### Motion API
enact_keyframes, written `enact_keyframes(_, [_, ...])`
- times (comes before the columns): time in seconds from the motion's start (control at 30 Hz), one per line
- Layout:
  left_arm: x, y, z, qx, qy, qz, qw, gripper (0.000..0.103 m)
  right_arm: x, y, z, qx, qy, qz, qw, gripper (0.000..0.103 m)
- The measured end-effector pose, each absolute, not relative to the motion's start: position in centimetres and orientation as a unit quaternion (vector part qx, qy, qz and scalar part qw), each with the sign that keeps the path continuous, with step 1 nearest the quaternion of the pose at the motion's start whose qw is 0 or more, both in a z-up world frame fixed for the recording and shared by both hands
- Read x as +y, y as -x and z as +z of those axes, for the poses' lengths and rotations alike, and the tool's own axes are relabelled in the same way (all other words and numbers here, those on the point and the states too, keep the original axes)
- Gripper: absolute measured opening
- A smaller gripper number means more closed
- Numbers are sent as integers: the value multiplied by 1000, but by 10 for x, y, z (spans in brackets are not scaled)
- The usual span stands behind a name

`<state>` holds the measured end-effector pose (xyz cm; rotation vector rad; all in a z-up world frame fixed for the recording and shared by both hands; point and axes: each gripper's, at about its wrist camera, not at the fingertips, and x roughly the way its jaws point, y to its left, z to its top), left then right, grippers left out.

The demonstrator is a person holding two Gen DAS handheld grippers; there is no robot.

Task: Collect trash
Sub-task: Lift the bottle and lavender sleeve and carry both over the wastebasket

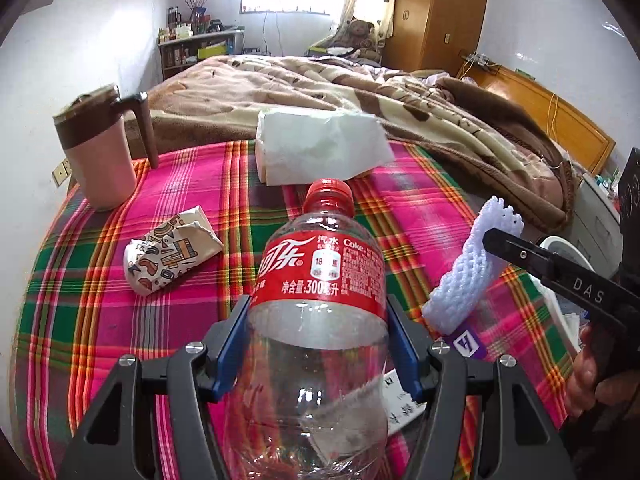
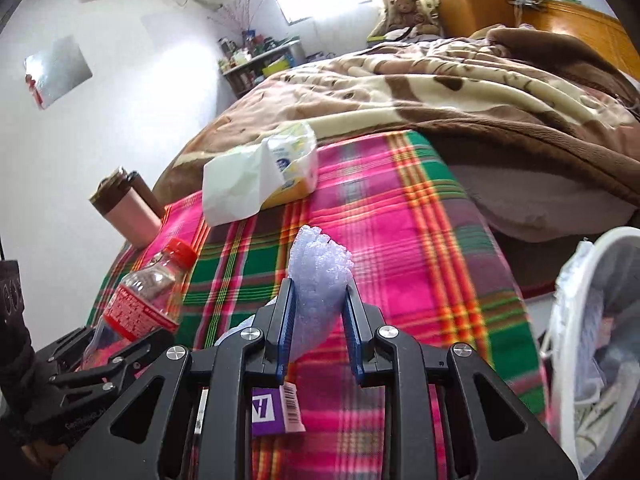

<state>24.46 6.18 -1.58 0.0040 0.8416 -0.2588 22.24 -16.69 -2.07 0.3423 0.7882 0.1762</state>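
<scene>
My left gripper (image 1: pixel 316 344) is shut on an empty Coke bottle (image 1: pixel 320 272) with a red cap and label, held above the plaid cloth; it also shows in the right wrist view (image 2: pixel 144 300). My right gripper (image 2: pixel 318 320) is shut on a white foam fruit net (image 2: pixel 318 276), which also shows in the left wrist view (image 1: pixel 472 276) to the right of the bottle. A crumpled patterned paper cup (image 1: pixel 172 252) lies on the cloth left of the bottle. A white-lined trash bin (image 2: pixel 592 340) stands at the right edge of the bed.
A pink mug with a brown lid (image 1: pixel 96 148) stands at the far left. A tissue pack with loose tissue (image 1: pixel 316 148) lies at the back of the plaid cloth (image 1: pixel 100 320). A purple tag (image 2: pixel 272 408) lies under my right gripper. A brown blanket (image 1: pixel 360 88) covers the bed beyond.
</scene>
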Motion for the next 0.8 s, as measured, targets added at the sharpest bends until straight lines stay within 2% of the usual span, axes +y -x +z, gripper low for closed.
enact_keyframes(0.8, [-5, -160, 36, 331, -4, -178, 927, 65, -240, -133, 23, 293, -179, 34, 939, 24])
